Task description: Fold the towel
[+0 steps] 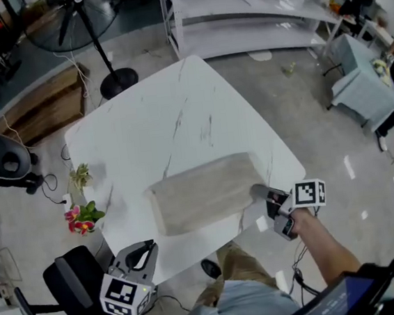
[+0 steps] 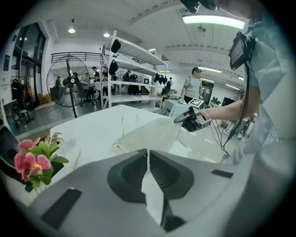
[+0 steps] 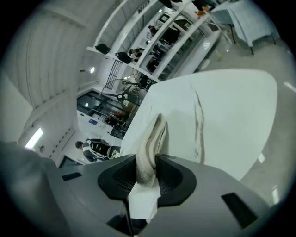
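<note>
Though half-hidden, towel (image 3: 156, 132) in right claw (image 3: 148, 161)

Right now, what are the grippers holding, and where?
The right gripper pinches the towel at its near right corner; the left gripper holds nothing.

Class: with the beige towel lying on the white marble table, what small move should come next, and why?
The right gripper grips the beige towel by its right edge; the left gripper is shut, empty, clear of it. So probably lift that edge and carry it across to the opposite end.
</note>
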A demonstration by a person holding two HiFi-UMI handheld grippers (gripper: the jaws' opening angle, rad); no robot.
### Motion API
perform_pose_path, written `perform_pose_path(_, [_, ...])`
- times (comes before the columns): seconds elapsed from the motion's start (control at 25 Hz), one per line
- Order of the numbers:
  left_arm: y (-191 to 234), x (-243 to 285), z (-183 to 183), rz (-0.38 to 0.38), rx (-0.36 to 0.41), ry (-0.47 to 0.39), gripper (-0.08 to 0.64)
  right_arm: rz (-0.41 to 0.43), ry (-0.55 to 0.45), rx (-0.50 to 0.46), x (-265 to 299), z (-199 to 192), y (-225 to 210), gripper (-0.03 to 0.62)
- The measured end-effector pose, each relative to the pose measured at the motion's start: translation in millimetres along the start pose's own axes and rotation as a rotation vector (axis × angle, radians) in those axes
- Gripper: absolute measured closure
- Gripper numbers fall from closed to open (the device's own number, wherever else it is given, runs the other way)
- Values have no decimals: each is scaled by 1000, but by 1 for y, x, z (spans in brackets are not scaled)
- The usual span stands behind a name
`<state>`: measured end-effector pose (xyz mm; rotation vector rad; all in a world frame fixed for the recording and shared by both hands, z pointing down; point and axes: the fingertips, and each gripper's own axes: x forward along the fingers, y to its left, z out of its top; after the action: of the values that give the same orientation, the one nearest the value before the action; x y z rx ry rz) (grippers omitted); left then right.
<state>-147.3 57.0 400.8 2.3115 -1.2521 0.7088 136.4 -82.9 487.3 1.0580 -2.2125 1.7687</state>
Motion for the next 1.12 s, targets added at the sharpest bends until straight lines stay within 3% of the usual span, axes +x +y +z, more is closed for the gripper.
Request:
perform_pose_path(0.08, [-2,-7,1,10,-11,-23,540,-48,9,-126,-5,10,13,483])
perform_pose_path(0.32, [-10,-27,-7,42,-22,-44,540,-106,91,-645,7,27,87,485])
perform_pose_path(0.56, [-12,-60,-21,108,-54,-93,540,-78,192,-1017,43,-4,162,486])
perform_pose_path(0.8, [-11,-94,-43,190,-106,-111,540,-77,323,-1256,94,-55,184,486])
perform_pose_path(1.12, [-17,-118,-79,266,-190,-84,540,-113,474,-1452,147,-114,164,485])
